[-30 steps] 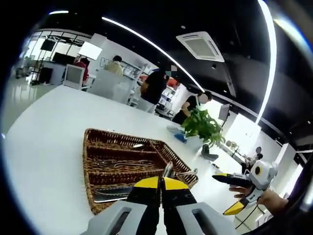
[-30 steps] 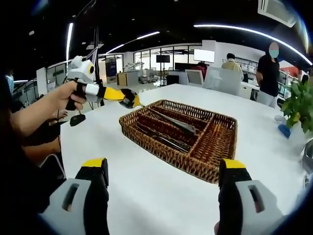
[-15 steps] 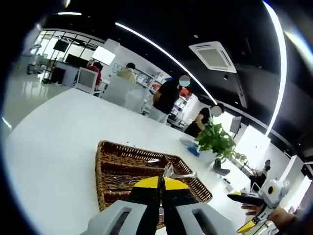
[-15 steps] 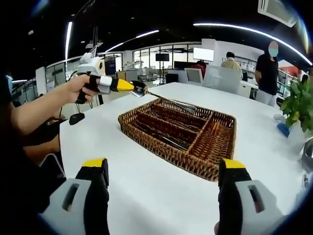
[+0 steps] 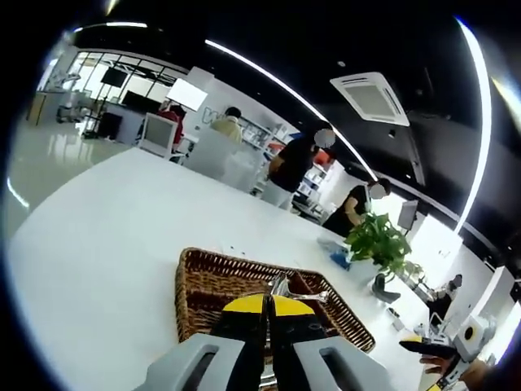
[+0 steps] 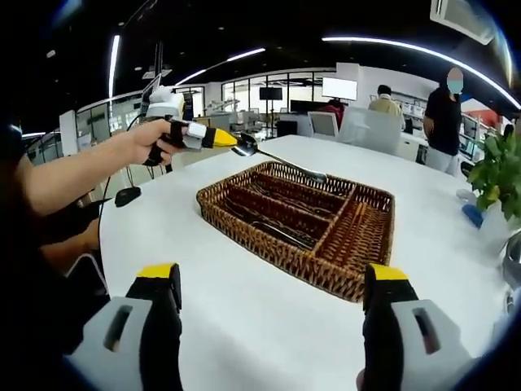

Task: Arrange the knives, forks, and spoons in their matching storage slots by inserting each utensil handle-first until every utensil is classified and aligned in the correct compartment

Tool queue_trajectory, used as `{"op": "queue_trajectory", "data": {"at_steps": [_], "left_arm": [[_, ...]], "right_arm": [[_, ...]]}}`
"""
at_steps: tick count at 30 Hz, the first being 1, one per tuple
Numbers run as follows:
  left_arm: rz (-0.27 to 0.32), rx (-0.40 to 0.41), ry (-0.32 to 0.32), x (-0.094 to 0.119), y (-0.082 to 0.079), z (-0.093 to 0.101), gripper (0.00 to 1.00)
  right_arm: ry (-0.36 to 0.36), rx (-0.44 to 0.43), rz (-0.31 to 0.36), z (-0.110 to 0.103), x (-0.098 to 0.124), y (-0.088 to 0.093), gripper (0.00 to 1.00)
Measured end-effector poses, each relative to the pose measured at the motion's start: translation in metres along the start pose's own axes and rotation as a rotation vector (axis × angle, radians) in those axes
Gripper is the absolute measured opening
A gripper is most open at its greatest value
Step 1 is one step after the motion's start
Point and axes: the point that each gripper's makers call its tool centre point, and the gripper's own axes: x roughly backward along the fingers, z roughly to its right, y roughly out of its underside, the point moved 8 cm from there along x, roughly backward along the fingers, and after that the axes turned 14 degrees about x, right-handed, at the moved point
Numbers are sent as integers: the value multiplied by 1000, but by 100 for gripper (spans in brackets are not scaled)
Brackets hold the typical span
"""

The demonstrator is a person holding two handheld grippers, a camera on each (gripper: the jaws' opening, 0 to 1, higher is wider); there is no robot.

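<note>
A wicker cutlery basket (image 6: 269, 248) with long compartments holds several utensils (image 6: 277, 204) on the white table. In the right gripper view, a hand holds my left gripper (image 6: 226, 140) above the basket's far left corner. It is shut on the bowl end of a spoon (image 6: 285, 163), whose handle points over the basket's back rim. In the left gripper view the shut yellow-tipped left gripper (image 5: 264, 301) pinches that spoon (image 5: 303, 295) above the basket (image 5: 199, 285). My right gripper (image 6: 273, 273) stands open near the basket's front, holding nothing; the left gripper view shows it at bottom right (image 5: 444, 349).
A potted plant (image 6: 496, 175) and a blue object (image 6: 472, 216) stand at the table's right edge. A dark mouse-like object (image 6: 126, 195) lies left of the basket. Bare white table (image 6: 244, 326) lies in front of the basket. People stand at desks in the background.
The left gripper has risen and moved toward the basket's far side with the spoon, whose handle now reaches over the back rim. The right gripper has stayed put.
</note>
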Motion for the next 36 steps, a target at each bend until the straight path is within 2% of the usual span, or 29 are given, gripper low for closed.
{"op": "queue_trajectory", "data": {"at_steps": [8,16,19,28,31,36], "left_arm": [[27,14,-50,-16,-11,-12,0],[76,8,-126,-32,-14,-24,0],[90,33,-130,-37,-15,-28,0],[82,30,-172,-56,-19,-41,0],[69,-12,-200,-61,-19,-44,0],[73,8,-197,-69,-20,-47,0]], "right_arm": [[0,-4,-4,1,-1,1,94],[-3,-5,-14,4,-5,2,94],[-6,1,-19,4,-7,3,94],[-5,5,-36,5,-7,6,93],[-5,8,-42,6,-8,7,93],[-6,10,-48,7,-8,8,93]]}}
